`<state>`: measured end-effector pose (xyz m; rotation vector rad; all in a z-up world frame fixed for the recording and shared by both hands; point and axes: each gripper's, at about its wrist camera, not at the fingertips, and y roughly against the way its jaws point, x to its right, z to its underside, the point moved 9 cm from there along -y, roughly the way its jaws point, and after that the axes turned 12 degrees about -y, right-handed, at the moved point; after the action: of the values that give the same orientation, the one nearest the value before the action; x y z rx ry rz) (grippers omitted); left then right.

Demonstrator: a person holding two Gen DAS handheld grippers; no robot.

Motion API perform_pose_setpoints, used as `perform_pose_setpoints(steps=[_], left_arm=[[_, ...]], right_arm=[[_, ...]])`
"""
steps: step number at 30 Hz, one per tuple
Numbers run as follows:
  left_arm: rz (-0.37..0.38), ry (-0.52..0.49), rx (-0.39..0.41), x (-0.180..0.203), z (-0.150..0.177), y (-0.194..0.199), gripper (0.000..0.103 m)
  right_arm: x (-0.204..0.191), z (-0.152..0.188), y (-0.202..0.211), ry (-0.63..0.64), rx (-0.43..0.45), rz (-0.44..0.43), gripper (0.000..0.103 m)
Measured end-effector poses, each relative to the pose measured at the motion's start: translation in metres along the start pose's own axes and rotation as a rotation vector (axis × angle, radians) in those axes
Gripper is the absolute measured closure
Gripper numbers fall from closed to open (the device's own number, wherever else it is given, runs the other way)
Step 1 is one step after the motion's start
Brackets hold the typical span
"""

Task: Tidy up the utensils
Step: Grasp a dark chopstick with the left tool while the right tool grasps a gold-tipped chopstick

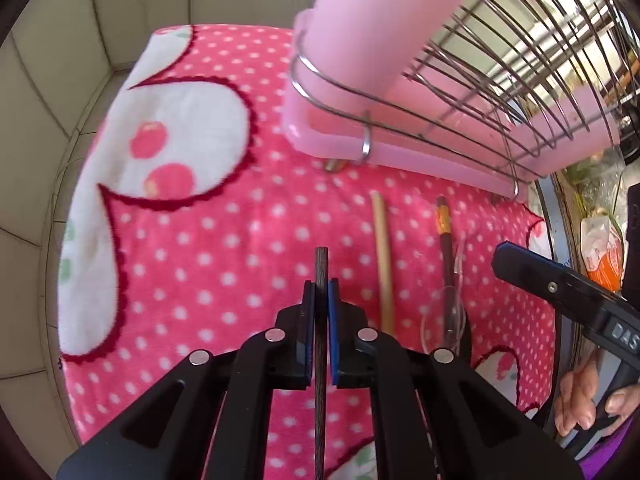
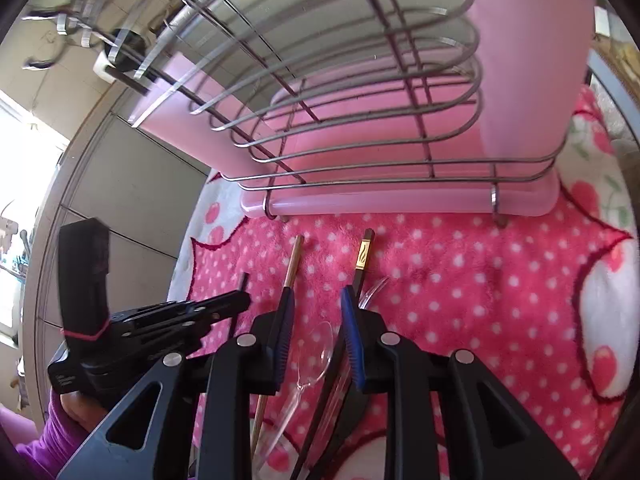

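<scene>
My left gripper (image 1: pixel 321 292) is shut on a dark grey chopstick (image 1: pixel 321 264), whose tip sticks out past the blue pads above the pink dotted towel (image 1: pixel 200 240). On the towel to its right lie a wooden chopstick (image 1: pixel 382 256), a black chopstick with a gold band (image 1: pixel 446 240) and a clear plastic spoon (image 1: pixel 448 320). My right gripper (image 2: pixel 318 320) hovers open over the spoon (image 2: pixel 320 352). The black chopstick (image 2: pixel 362 264) runs under its right finger and the wooden chopstick (image 2: pixel 295 256) under its left finger. The left gripper (image 2: pixel 240 300) shows at its left.
A pink drain tray (image 2: pixel 400 204) carrying a wire dish rack (image 2: pixel 360 120) stands at the towel's far edge, just beyond the utensil tips. Tiled wall (image 1: pixel 48 100) lies to the left. A hand (image 1: pixel 580 400) holds the right gripper (image 1: pixel 508 258) at the right edge.
</scene>
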<state>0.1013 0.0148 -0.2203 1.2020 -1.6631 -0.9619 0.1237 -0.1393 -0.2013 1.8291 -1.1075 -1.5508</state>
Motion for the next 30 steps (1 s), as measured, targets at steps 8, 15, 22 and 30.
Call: perform_pose_setpoints(steps=[8, 15, 22, 30], left_arm=[[0.025, -0.008, -0.028, -0.02, 0.008, -0.001, 0.098], [0.036, -0.039, -0.068, -0.017, 0.006, -0.008, 0.098], [0.045, -0.045, -0.097, -0.011, -0.001, -0.017, 0.097], [0.033, -0.062, -0.129, -0.004, -0.008, -0.026, 0.097]], right_arm=[[0.013, -0.004, -0.028, -0.012, -0.053, 0.112, 0.08], [0.007, -0.013, -0.044, 0.014, -0.076, 0.165, 0.083], [-0.004, -0.015, -0.055, 0.046, -0.078, 0.204, 0.08], [0.009, -0.015, -0.057, 0.035, -0.086, 0.22, 0.093]])
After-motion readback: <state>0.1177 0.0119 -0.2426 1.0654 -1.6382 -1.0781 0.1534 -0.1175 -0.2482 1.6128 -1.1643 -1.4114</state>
